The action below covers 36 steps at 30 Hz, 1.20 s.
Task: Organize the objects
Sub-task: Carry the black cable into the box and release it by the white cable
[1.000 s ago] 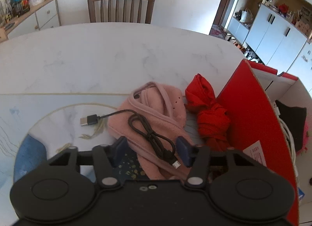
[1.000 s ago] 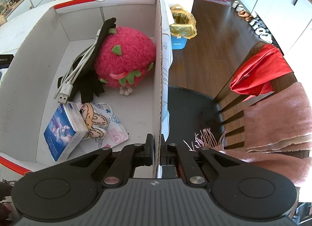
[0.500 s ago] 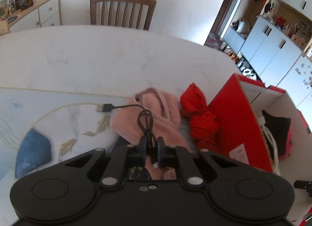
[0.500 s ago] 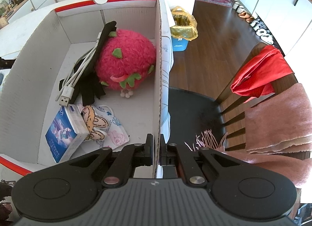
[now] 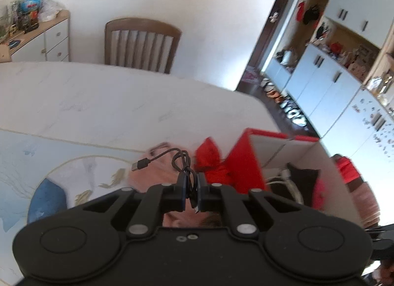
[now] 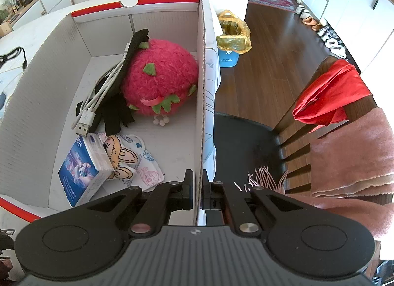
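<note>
**Cable's picked up, box is next**

Left gripper [image 5: 191, 193] has its fingers pinched tight on the black cable [image 5: 183, 162]. The bundle sits right between the pads, a loop sticks out in front, and the USB plug end [image 5: 139, 164] dangles off to the left. It looks lifted clear of the pink cloth [image 5: 157, 175] and the red cloth [image 5: 211, 162] below, both lying on the table [image 5: 98, 103] just beside the box's red outer wall.

Right gripper [image 6: 195, 191] is clamped on the near right wall of the box [image 6: 200, 88], one finger inside and one outside, so my read is it's steadying the box. Inside already: a pink strawberry plush [image 6: 157, 79], a white cable [image 6: 98, 98] draped over some black straps [image 6: 115, 113], a blue tissue pack [image 6: 82, 165] and a cartoon-print pouch [image 6: 138, 160].

So I'd call this the carry step: grab done, drop not yet. Next move needs the left hand to swing right over the box wall and get low enough that the dangling plug goes in too instead of catching on the rim. The bare floor at the front, near the plush, looks like the easiest spot. Then let go.

The two cloths are waiting on the table after that.
</note>
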Motion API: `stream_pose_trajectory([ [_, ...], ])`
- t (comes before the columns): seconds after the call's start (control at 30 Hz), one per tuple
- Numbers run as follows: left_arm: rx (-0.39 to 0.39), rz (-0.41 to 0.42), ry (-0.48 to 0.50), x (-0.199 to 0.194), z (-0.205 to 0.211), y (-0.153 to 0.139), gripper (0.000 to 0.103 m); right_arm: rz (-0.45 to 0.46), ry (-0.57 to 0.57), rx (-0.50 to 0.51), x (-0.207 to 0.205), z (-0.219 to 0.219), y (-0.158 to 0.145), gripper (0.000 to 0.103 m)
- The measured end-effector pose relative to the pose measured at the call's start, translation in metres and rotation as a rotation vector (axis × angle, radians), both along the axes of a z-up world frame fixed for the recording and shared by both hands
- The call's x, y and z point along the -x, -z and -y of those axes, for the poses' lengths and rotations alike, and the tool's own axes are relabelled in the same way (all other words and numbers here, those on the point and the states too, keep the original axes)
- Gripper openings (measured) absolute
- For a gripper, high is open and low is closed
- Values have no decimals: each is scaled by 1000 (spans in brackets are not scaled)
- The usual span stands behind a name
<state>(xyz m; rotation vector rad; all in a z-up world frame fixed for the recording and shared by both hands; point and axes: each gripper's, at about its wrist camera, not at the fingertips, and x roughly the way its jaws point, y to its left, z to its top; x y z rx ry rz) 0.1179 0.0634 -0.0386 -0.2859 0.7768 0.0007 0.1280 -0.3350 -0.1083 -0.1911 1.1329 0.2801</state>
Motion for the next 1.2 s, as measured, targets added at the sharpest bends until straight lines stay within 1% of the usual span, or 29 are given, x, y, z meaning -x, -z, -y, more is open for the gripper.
stream_pose_trajectory([
  [0.2, 13, 60, 84, 9, 31, -25, 5, 3, -3, -4, 0, 0, 0, 4],
  [0.33, 40, 86, 138, 12, 53, -36, 5, 3, -7, -10, -1, 2, 0, 4],
  [0.63, 38, 123, 262, 12, 97, -47, 5, 6, -13, -12, 0, 2, 0, 4],
  [0.83, -3, 126, 333, 3, 128, -37, 5, 10, -18, -9, 0, 2, 0, 4],
  [1.03, -97, 108, 386, -7, 155, -12, 5, 11, -23, -10, 1, 2, -1, 4],
  [1.2, -171, 82, 408, -17, 165, 11, 3, 8, -25, -11, 1, 2, 0, 4],
])
